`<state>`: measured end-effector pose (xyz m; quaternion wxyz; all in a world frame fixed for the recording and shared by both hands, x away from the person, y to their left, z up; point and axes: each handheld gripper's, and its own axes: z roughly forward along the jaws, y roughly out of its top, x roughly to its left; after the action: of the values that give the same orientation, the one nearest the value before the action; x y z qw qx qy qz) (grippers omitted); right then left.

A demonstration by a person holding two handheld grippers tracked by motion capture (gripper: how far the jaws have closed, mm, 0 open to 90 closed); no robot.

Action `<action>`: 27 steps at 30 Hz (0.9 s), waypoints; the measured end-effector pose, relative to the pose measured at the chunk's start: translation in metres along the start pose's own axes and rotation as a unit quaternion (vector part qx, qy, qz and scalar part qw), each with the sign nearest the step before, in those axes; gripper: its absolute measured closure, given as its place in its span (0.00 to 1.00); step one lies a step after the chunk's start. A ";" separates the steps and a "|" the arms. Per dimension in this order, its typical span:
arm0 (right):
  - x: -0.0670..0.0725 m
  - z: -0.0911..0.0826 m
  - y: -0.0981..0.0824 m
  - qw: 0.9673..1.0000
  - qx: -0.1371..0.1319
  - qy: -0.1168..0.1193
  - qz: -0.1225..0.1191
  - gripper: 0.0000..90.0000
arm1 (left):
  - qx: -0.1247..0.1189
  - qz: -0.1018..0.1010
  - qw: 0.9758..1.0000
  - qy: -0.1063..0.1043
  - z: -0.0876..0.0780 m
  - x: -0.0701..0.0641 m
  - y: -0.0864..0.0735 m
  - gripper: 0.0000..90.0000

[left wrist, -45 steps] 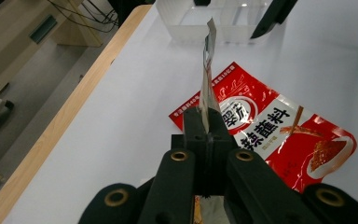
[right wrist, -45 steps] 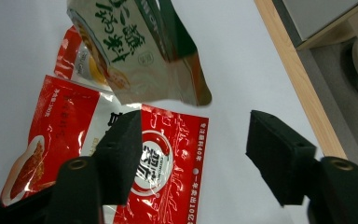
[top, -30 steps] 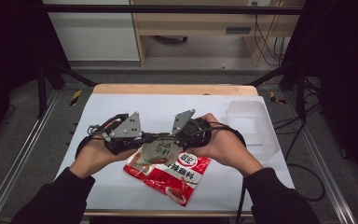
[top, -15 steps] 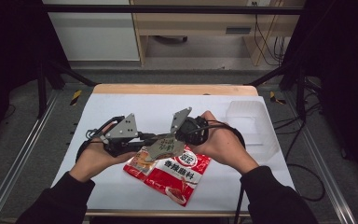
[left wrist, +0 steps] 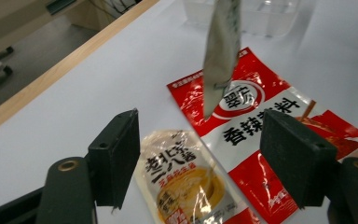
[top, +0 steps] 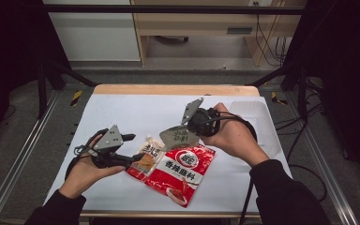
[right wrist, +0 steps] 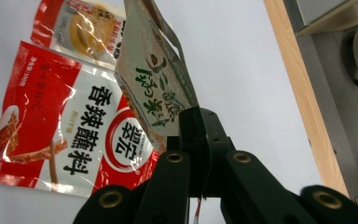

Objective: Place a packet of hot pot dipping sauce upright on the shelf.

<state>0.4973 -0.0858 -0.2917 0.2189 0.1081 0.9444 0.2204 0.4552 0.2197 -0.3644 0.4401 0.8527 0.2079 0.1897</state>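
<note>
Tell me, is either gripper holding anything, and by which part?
The right gripper is shut on the edge of the grey-green sachet, lifted above the red packet. The left gripper has just opened and holds nothing; the yellow sachet lies beneath it.

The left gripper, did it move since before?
Yes. The left gripper has slid toward the table's left edge and nearer the person, off the red packet; its fingers have just been opening.

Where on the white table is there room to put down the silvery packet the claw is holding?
The widest bare patch is the far half of the white table, between the wooden edge and the packets. The near right corner is bare too. It is crowded in the middle: the red packet and small yellow packet lie there, with the left claw beside them.
</note>
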 end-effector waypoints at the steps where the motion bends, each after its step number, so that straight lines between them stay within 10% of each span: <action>1: -0.001 -0.001 -0.001 1.000 0.001 -0.001 0.001 1.00 | -0.002 -0.009 1.000 0.005 -0.001 0.003 -0.004 0.30; 13: -0.021 -0.036 -0.020 0.999 -0.002 -0.029 0.014 1.00 | 0.022 -0.096 0.993 0.063 -0.009 0.026 -0.060 0.09; 27: -0.038 -0.073 -0.054 0.997 -0.016 -0.060 0.048 1.00 | 0.035 -0.120 0.986 0.111 -0.016 0.034 -0.107 0.07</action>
<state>0.4912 -0.1716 -0.2436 0.2658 0.1629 0.9197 0.2388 0.4561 0.3047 -0.4401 0.4039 0.8099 0.3631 0.2217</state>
